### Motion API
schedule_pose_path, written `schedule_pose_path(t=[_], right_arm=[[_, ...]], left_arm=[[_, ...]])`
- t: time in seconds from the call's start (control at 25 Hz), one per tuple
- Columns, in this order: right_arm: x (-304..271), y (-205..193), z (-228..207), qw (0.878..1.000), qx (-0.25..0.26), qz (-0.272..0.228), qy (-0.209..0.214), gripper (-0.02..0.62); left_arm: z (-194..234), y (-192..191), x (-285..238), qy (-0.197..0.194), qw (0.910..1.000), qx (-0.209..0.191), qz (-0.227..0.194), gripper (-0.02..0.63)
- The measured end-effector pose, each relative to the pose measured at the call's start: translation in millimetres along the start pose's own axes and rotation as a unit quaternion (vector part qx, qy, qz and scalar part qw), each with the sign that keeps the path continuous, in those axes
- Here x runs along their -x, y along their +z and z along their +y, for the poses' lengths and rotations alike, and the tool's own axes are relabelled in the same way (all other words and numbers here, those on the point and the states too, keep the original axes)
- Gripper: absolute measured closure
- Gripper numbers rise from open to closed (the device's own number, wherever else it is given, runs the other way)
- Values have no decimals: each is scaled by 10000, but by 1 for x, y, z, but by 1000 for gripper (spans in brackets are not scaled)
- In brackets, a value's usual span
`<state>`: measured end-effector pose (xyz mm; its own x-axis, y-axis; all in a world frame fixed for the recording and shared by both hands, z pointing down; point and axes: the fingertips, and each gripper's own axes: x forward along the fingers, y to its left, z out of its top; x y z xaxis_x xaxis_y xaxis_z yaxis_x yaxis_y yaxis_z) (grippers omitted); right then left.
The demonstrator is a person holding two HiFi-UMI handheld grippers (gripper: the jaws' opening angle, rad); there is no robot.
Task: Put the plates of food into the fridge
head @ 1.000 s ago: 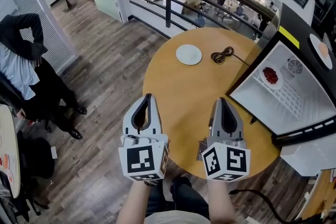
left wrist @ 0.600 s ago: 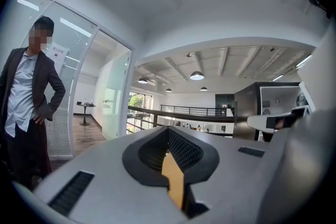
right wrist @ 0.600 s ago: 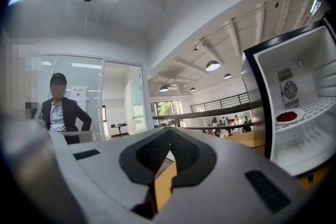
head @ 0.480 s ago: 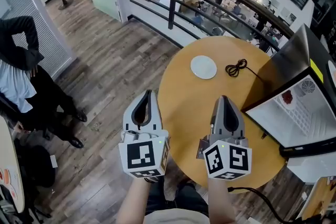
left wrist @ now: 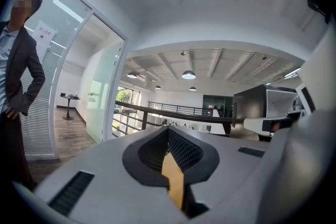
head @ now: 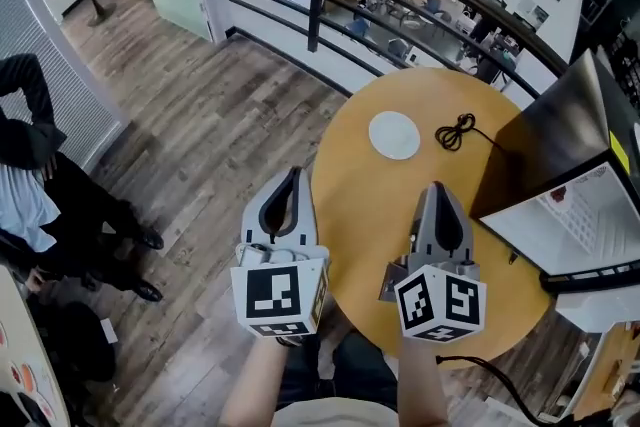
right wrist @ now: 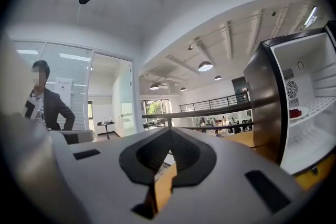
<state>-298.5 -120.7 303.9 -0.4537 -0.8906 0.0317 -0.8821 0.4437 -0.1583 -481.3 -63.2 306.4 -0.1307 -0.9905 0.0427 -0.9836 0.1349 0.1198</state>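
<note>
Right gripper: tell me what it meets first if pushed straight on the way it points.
Probably the railing. The right gripper, jaws together, points level above the table, over the gap between the white plate and the coiled cable; nothing nearer seems to stand in its line, though depth is unclear.

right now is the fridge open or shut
Open: the white inside of the fridge shows in both the head view and the right gripper view, with a plate of red food on a shelf.

left gripper (left wrist: 168, 129) jaws together, empty
</note>
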Motion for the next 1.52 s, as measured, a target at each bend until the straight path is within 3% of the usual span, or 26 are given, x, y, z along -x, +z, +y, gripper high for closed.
schedule_pose_path(t=[0.48, 1.16, 1.52], right_arm=[[-4, -18, -23, 9988, 50, 138, -474, 583], [-54, -33, -102, 9967, -155, 379, -695, 583], [-66, -52, -130, 9960, 105, 666, -588, 583]], left_arm=[[-15, -26, -30, -475, 9984, 29, 289, 598], [-55, -57, -103, -633, 9948, -102, 795, 598], [-81, -80, -130, -559, 9925, -183, 1075, 598]])
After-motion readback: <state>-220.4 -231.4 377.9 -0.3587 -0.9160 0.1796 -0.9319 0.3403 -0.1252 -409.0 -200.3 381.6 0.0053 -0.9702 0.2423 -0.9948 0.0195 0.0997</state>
